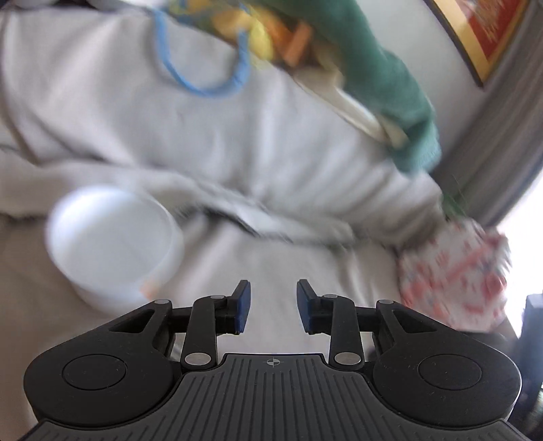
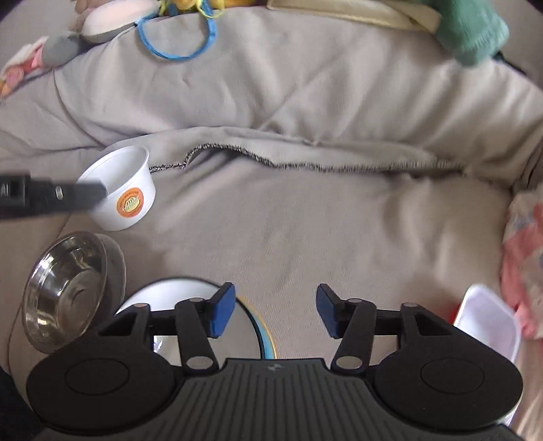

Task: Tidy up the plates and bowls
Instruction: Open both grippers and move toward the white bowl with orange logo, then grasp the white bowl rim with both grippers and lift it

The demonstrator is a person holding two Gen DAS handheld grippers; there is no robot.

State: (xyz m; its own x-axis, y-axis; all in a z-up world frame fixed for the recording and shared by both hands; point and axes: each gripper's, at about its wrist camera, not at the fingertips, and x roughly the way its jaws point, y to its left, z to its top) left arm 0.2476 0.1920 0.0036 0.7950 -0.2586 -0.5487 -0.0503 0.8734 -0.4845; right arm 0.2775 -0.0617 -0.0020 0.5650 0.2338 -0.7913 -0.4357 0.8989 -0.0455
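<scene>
A white paper bowl [image 1: 113,247] with an orange logo lies on the grey sofa cover, left of my open, empty left gripper [image 1: 273,310]; this view is blurred. In the right wrist view the same bowl [image 2: 124,190] sits tilted at the left, with the left gripper's finger [image 2: 51,196] just in front of it. A steel bowl [image 2: 69,290] lies tilted below it. A white plate with blue and yellow rims [image 2: 190,319] lies under my open, empty right gripper [image 2: 275,312]. A white rectangular dish [image 2: 488,322] is at the right.
A grey sofa cover [image 2: 305,220] with a back cushion behind it. A blue loop [image 2: 180,37], soft toys and a green cloth [image 2: 471,30] lie along the back. A pink patterned cloth [image 2: 522,257] is at the right, also in the left wrist view [image 1: 454,274].
</scene>
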